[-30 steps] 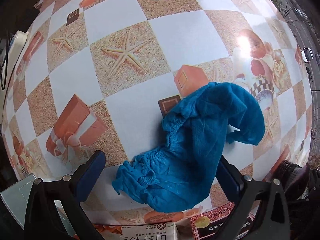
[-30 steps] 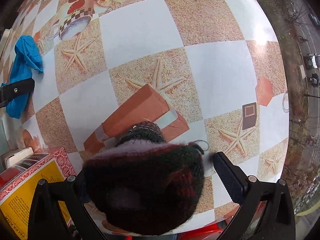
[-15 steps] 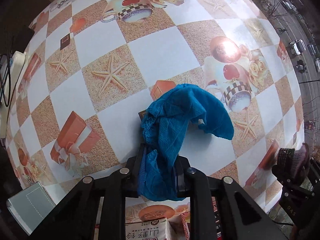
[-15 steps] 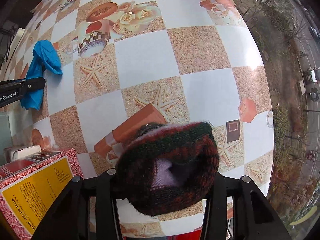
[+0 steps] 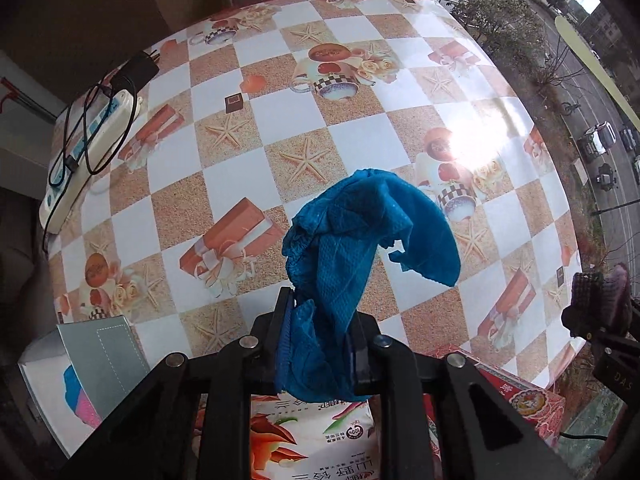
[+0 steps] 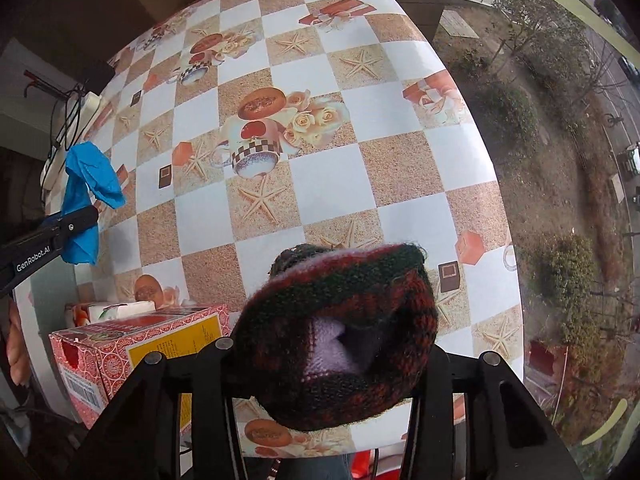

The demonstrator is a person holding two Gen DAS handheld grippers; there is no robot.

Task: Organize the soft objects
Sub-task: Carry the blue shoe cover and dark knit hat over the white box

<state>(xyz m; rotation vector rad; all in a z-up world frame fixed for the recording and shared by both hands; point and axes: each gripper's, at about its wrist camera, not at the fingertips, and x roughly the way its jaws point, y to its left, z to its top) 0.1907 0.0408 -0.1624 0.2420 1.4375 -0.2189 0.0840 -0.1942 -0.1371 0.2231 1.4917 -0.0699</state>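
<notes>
Both loads hang above the tabletop (image 5: 328,136), left gripper (image 5: 320,344) pinched tight on the blue cloth (image 5: 360,232), right gripper (image 6: 332,364) part-closed around the knit hat (image 6: 340,320), whose bulk could squirm loose.

A table (image 5: 332,152) is covered by a glossy checkered cloth printed with starfish, cups and gift boxes. A white power strip (image 5: 92,148) with black cables is laid at its left edge. Nearer than the strip, along the near edge, a red patterned box (image 6: 136,344) and a flowered packet (image 5: 316,436) are set.
</notes>
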